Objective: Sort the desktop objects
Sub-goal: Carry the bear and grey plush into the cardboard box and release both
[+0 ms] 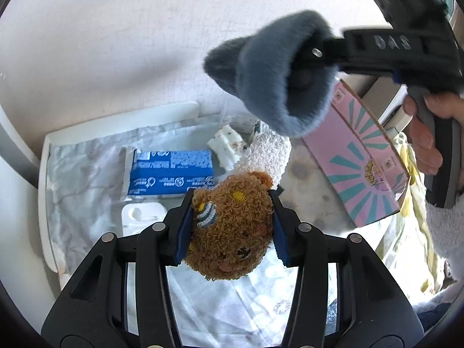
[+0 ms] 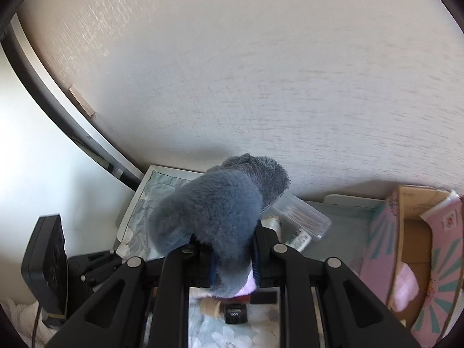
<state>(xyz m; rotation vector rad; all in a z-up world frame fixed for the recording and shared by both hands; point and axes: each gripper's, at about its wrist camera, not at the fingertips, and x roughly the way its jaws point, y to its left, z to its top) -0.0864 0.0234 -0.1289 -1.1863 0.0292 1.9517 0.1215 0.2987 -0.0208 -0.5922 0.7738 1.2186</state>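
The left gripper is clamping a brown bear above the tray; the right gripper is pinching a grey plush higher, beside the pink box.

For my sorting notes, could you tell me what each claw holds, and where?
Left claw grips the brown teddy bear by its head; right claw grips the grey plush toy at one end.
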